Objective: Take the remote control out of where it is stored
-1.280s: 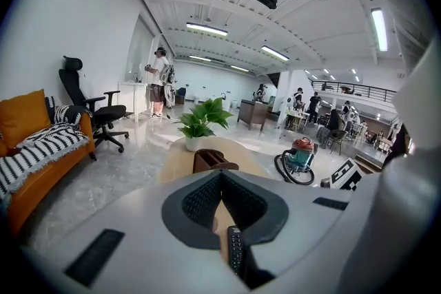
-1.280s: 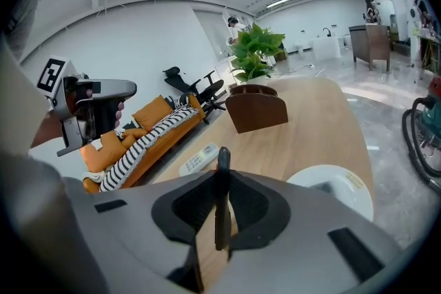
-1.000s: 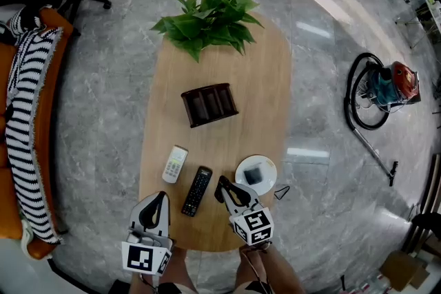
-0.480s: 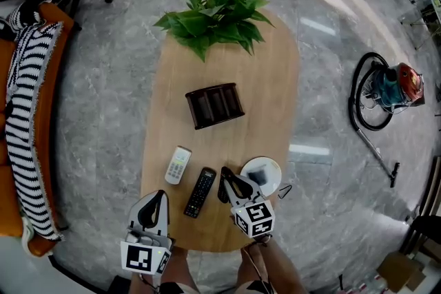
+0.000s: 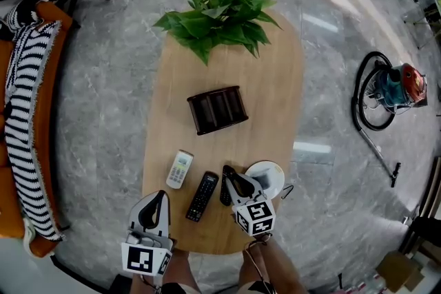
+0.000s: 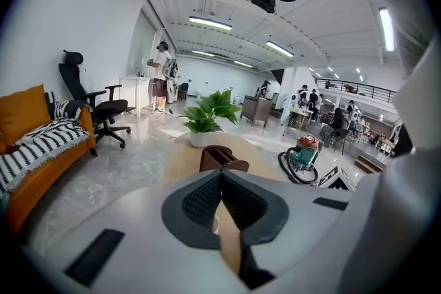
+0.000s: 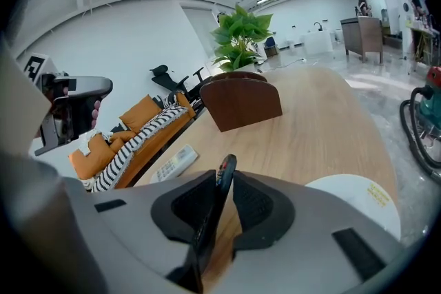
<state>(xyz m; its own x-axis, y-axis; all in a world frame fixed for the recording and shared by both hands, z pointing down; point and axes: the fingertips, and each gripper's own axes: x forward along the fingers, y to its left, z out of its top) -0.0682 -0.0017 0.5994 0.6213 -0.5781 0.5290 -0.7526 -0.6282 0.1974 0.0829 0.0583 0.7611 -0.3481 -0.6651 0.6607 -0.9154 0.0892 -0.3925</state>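
The right gripper [image 7: 222,184] is clamped on a black remote control [image 7: 226,166], held on edge above the wooden table [image 7: 324,120]. The left gripper [image 6: 221,179] has its jaws together, with nothing between them.

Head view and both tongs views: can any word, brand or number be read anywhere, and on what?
No text is readable.
White dish: yellow print, too blurred.
White remote, black remote: button labels too small.
Marker cube: square pattern, no letters.
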